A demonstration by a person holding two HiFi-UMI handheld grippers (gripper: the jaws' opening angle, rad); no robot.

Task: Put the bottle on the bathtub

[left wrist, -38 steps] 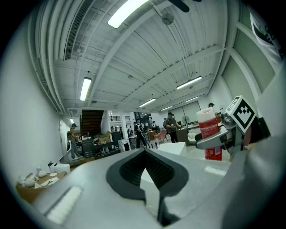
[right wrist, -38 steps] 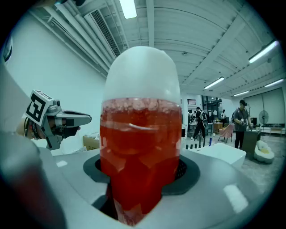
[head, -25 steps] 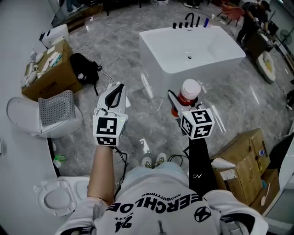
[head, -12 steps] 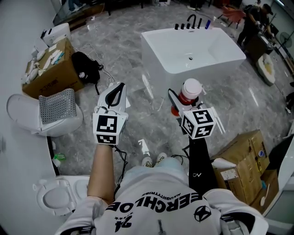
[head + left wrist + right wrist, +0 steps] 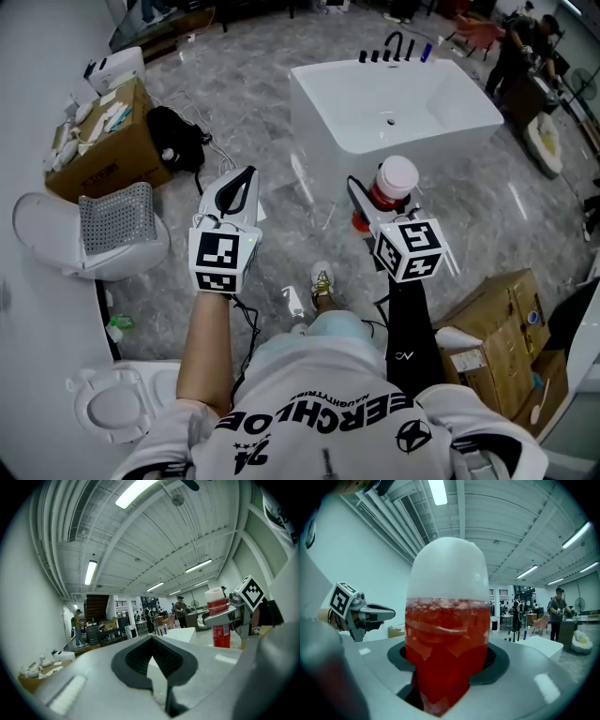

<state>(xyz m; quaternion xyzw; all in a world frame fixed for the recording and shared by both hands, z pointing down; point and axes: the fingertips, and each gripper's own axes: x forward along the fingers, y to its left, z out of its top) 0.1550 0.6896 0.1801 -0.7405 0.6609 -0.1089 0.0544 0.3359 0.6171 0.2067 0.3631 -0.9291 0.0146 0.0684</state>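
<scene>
- Bathtub [image 5: 422, 98]: white, freestanding on grey marble floor [image 5: 244, 94]; dark tap fittings [image 5: 386, 45] stand along its far rim.
- Bottle [image 5: 392, 183]: red liquid and a white cap, upright, off the floor. It is short of the bathtub's near side and not touching the tub.
- Right gripper [image 5: 382, 202]: jaws clamped on the bottle's red body, one on each side, on the near side of the bathtub.
- Left gripper [image 5: 246, 178]: jaws pressed together at the tips with nothing between them. It is held level, near and to the left of the bathtub's near-left corner, well apart from the bottle.
- Spray bottle [image 5: 294, 302]: lies on the floor, further back from the bathtub's near side, by the person's foot [image 5: 322, 279].
- Black bag [image 5: 174, 139]: on the floor, left of the bathtub.
- Open cardboard box [image 5: 98, 150]: left of the bathtub, just beyond the bag.
- White toilet [image 5: 56, 246]: far left of the bathtub.
- Second cardboard box [image 5: 502, 319]: near-right of the bathtub.
</scene>
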